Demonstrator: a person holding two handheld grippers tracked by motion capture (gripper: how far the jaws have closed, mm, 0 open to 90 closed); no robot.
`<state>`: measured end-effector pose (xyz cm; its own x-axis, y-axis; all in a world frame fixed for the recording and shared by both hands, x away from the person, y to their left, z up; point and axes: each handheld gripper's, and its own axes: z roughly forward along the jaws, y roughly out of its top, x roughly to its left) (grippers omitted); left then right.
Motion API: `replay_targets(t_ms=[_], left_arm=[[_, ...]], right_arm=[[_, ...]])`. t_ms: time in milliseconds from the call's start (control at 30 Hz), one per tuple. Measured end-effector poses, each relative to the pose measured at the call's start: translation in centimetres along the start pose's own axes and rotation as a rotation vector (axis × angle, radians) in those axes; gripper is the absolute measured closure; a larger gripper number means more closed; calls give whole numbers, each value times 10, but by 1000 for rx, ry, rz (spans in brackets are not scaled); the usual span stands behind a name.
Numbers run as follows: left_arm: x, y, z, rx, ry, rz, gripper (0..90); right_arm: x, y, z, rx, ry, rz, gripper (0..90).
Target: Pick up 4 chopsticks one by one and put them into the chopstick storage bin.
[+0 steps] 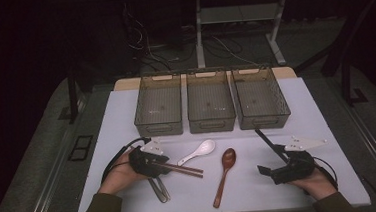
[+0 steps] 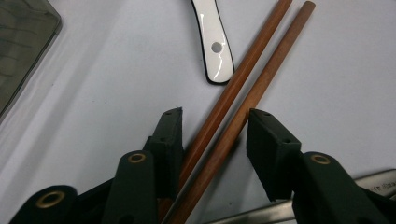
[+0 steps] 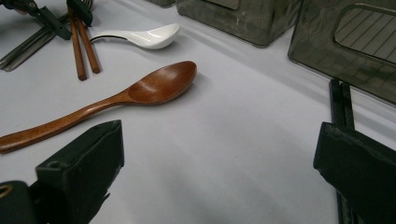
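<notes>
Brown wooden chopsticks (image 2: 233,107) lie between my left gripper (image 2: 215,135)'s part-open jaws, unclamped, at the table's seven o'clock, evidently lined up for a grasp. My right gripper (image 3: 219,154) gapes wide, empty.

High view looks down over my table (image 1: 126,115); my tong cameras sit close, both catching the chopsticks (image 2: 233,102).

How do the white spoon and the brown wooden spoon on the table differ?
The white spoon is glossy and short; the wooden spoon is matte brown and clearly longer. The white spoon's handle end has a small hole and lies close beside the chopsticks; the wooden spoon lies apart, between the two grippers. Both lie bowl up on the white table, untouched by either gripper.
</notes>
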<state>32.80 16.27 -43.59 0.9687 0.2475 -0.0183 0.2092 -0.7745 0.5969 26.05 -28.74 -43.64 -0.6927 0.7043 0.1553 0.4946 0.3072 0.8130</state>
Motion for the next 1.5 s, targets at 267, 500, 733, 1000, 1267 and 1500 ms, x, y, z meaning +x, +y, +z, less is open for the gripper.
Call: replay_targets(t_ms=[267,500,733,1000,1267,1500], left_arm=[[-1,-1,-1,0,-15,16,632],[-1,-1,-2,-6,-28,29,661],[-3,-1,-2,-20,-44,39,697],[-6,1,-2,-17,-78,45,740],[-9,3,-1,-1,-90,51,759],[-12,5,1,7,-82,45,701]], right_arm=[[0,0,0,-1,0,1,17],[0,0,0,0,0,0,17],[0,0,0,0,1,1,17],[0,0,0,0,1,1,16],[0,0,-1,-1,1,3,17],[0,0,-1,-2,0,3,17]])
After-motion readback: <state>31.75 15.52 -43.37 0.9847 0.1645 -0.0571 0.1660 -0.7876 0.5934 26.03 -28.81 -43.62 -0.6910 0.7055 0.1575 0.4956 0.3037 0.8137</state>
